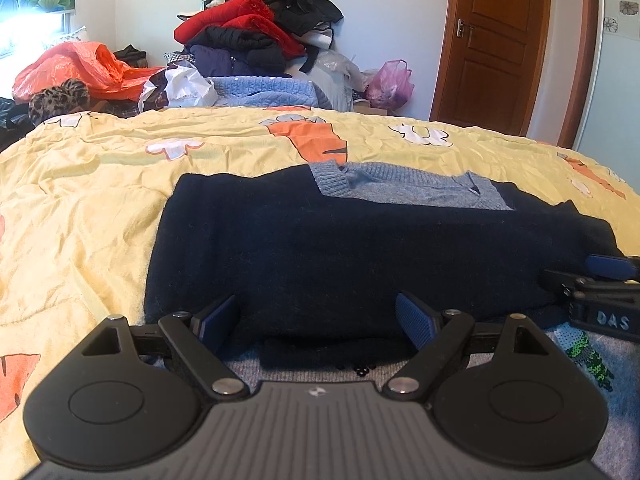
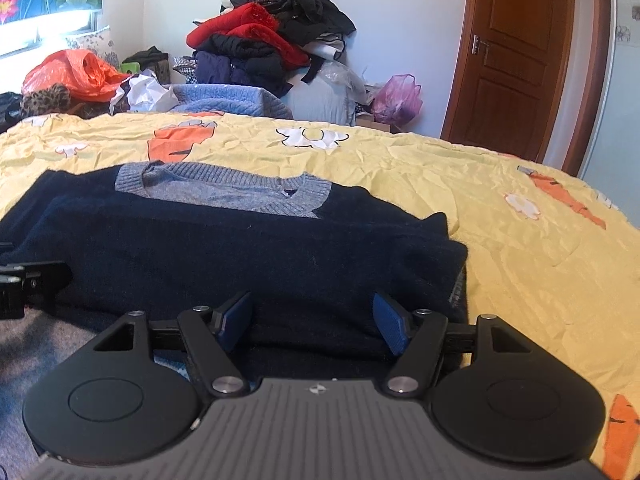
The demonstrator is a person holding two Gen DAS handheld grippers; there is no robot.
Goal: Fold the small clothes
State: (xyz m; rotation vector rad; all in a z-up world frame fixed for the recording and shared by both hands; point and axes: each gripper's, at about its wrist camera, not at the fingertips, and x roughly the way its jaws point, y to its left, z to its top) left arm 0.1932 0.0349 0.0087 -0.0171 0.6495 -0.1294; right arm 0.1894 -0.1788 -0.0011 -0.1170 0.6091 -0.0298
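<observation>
A small navy sweater (image 1: 352, 248) with a grey-blue ribbed collar (image 1: 404, 190) lies on the yellow bed cover, its near part folded over. It also shows in the right wrist view (image 2: 240, 256). My left gripper (image 1: 318, 322) is open at the near edge of the navy fold, a finger on each side of it. My right gripper (image 2: 314, 324) is open at the fold's near right edge. The right gripper also shows at the right edge of the left wrist view (image 1: 600, 280). A grey knit part with green sequins (image 1: 592, 360) lies under the grippers.
The yellow carrot-print cover (image 1: 100, 200) spreads left and beyond the sweater, and right in the right wrist view (image 2: 520, 264). A pile of clothes (image 1: 256, 32), an orange bag (image 1: 80, 68) and a pink bag (image 1: 390, 84) stand behind the bed. A wooden door (image 1: 496, 40) is at the back right.
</observation>
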